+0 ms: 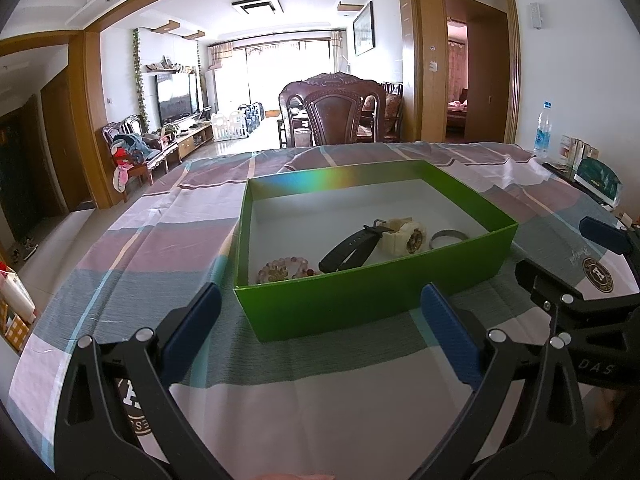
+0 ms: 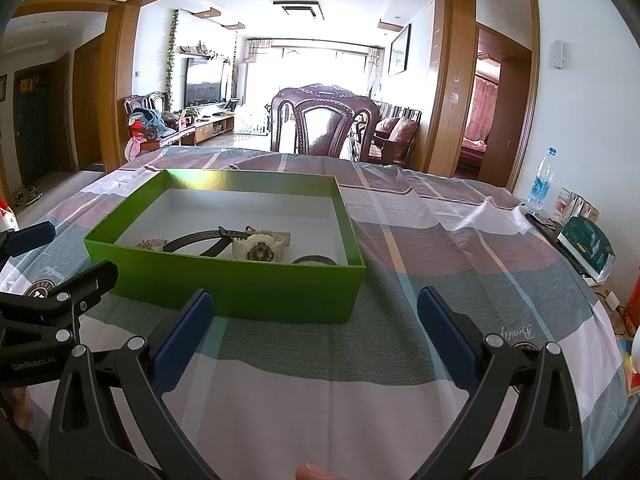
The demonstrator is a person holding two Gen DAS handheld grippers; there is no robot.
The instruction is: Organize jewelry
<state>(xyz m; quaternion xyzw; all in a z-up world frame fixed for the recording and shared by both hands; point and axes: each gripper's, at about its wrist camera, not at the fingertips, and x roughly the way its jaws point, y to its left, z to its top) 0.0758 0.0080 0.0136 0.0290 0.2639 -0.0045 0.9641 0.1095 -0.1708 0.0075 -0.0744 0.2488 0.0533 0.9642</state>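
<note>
Your left gripper (image 1: 320,332) sits low over the striped tablecloth (image 1: 304,412), level, aimed at the near wall of the green box (image 1: 360,300). Jaws spread wide, nothing between them. Your right gripper (image 2: 314,332) is held the same way just beside it, jaws also spread and empty, with the box ahead and to its left.

Both grippers are short of the box, not touching it.

Inside the box, near the front wall: a bead bracelet (image 1: 282,270) at left, a black watch strap (image 1: 350,250) lying diagonally, a cream watch (image 1: 402,236) touching the strap's far end, and a thin bangle (image 1: 448,238) at right.

A wooden chair (image 1: 334,110) stands behind the table. A water bottle (image 2: 541,180) stands at the table's far right edge.
</note>
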